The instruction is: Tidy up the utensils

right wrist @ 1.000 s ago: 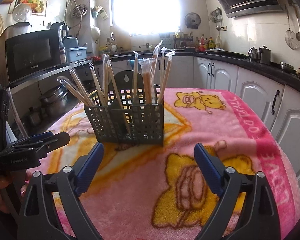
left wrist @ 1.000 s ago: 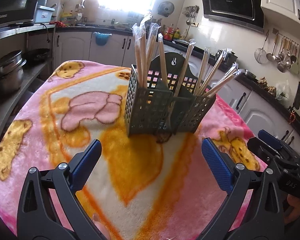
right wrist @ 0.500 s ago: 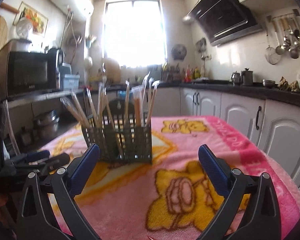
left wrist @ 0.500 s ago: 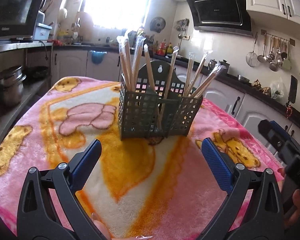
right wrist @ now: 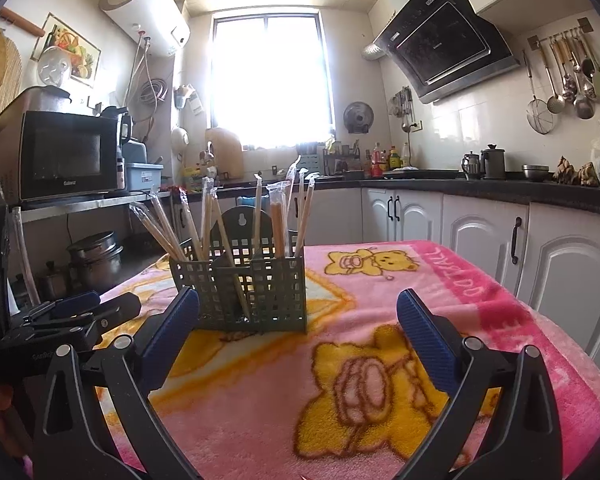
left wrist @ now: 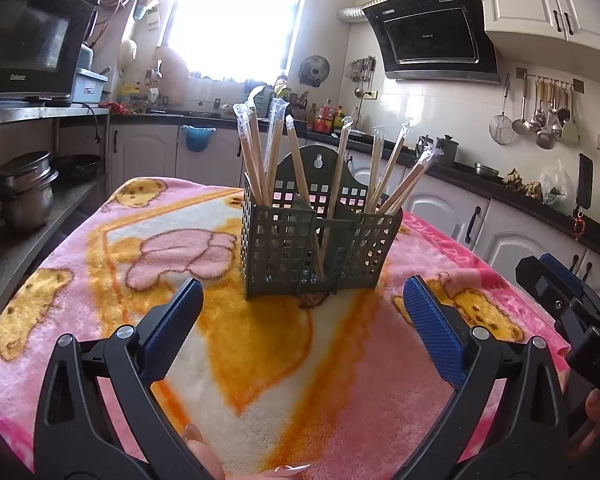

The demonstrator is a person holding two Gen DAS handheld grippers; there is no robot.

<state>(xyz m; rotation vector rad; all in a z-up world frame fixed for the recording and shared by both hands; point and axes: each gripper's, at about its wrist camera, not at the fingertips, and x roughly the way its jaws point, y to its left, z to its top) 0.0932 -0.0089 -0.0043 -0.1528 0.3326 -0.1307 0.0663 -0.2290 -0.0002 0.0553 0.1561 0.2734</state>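
Left wrist view showed a desk (left wrist: 100,240) under a pink bear-print blanket (left wrist: 280,360), the grey utensil caddy (left wrist: 316,252) of wrapped chopsticks (left wrist: 256,160) standing mid-desk, white kitchen cabinets (left wrist: 512,236) far right; left claw (left wrist: 300,320) and right claw (right wrist: 298,324) both gaped empty

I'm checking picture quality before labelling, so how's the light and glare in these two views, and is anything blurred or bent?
Left wrist view: the window is blown out white, the utensil holder is backlit but sharp, and the cabinets curve at the edges. Right wrist view: the window glare washes over the ceiling, and the chopsticks stay crisp.
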